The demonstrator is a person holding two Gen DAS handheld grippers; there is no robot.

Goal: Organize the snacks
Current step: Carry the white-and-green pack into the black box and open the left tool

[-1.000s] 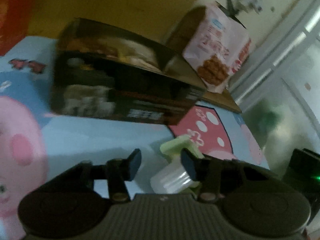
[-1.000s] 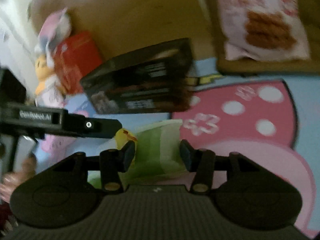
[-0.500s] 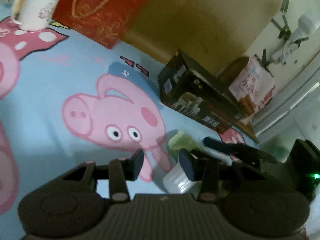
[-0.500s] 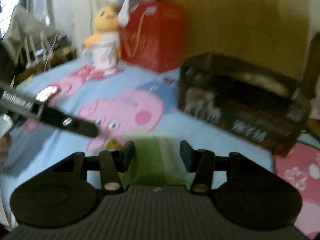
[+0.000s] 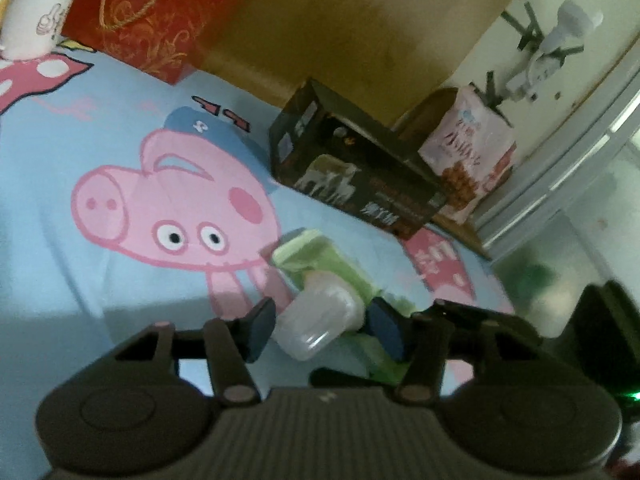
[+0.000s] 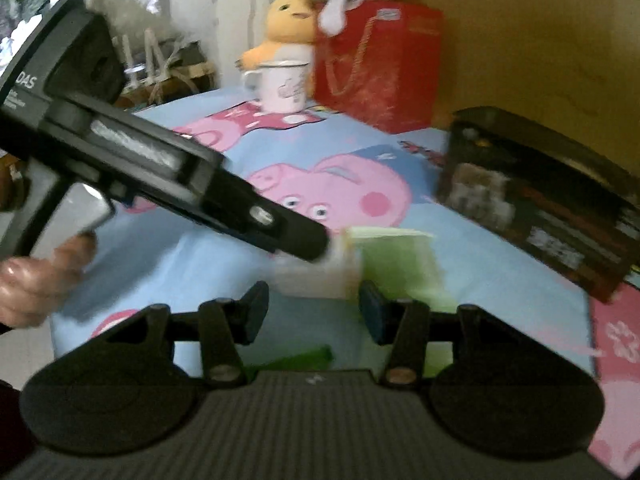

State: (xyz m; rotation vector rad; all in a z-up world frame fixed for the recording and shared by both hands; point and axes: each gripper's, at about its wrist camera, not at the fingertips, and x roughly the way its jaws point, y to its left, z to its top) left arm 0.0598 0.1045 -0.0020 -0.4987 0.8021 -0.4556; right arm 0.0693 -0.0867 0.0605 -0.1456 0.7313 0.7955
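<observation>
A translucent white plastic cup (image 5: 320, 320) lies on its side against a pale green snack packet (image 5: 320, 256) on the cartoon bedsheet. My left gripper (image 5: 322, 330) has its jaws opening around the cup, with a small gap showing at each pad. In the right wrist view the left gripper (image 6: 316, 246) reaches in from the left, its tip at the blurred white cup (image 6: 316, 276). My right gripper (image 6: 314, 314) is shut on the lower part of the green packet (image 6: 396, 264), whose green edges show under and beside its fingers.
A dark snack box (image 5: 356, 184) lies behind the packet, with a pink snack bag (image 5: 468, 160) leaning at the back right. A red gift bag (image 5: 140, 20), a white mug (image 5: 32, 16) and a plush toy (image 6: 288, 20) stand at the far left. A hand (image 6: 36, 280) holds the left gripper.
Both views swung away from the close dark box to a wider look over the sheet. The left jaws widened, and the cup, earlier beside the right finger, now sits between them.
</observation>
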